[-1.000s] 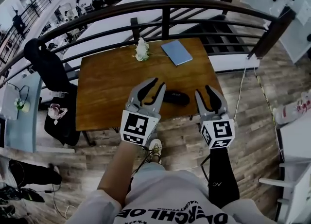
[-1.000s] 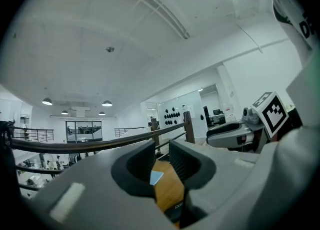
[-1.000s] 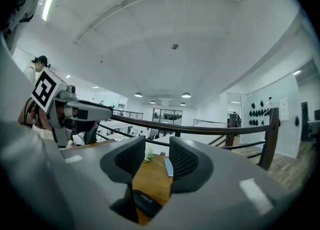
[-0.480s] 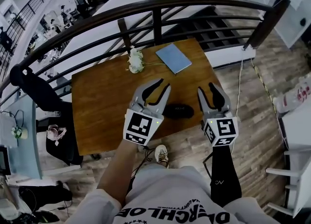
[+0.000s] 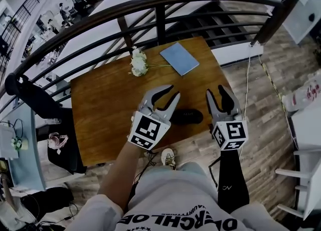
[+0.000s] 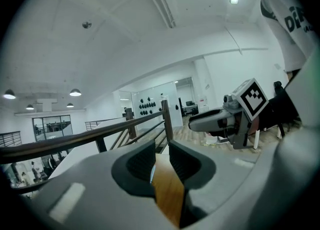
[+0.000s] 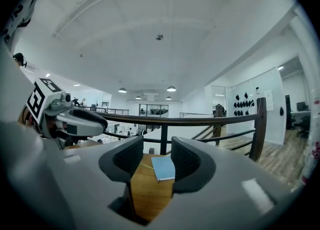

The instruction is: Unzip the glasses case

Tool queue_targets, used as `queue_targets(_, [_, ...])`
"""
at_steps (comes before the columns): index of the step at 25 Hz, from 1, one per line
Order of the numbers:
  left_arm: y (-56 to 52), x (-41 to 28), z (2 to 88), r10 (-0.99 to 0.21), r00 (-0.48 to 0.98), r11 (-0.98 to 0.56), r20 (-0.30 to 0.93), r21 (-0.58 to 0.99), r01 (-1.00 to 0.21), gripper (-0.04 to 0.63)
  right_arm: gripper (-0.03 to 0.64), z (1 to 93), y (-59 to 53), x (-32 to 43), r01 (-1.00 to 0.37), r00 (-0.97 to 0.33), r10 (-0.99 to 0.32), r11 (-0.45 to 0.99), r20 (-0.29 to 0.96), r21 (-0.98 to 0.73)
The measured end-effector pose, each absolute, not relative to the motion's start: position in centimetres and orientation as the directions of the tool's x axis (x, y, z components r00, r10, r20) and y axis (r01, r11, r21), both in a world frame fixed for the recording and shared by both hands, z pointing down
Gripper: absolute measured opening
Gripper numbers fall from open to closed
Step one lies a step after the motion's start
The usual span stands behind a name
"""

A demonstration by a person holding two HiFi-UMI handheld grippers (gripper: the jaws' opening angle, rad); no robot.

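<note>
Nothing is done yet: the glasses case lies seemingly zipped (it shows small) on the worktop between the left hand-held gripper, jaws apart and empty, and the right hand-held gripper, whose empty jaws have just been opening.

Smooth satin wood on the worktop; dark glasses case, seemingly matt fabric; matt grey plastic left gripper and right gripper, pads finely ribbed.
</note>
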State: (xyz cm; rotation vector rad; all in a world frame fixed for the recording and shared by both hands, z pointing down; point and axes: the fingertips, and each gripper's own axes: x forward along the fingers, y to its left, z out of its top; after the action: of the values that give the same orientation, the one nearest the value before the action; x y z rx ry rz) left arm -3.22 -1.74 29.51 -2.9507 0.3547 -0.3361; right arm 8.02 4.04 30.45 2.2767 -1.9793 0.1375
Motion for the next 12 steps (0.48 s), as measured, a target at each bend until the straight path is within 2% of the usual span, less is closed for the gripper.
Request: queue_targets(12, [-0.7, -0.8, 34.3, -0.138, 0.925, -0.98, 0.353, -0.186, -0.075, 0.087, 0.207, 30.7, 2.4, 9.5, -0.994, 0.106, -0.982, -0.103, 0.153, 0.028])
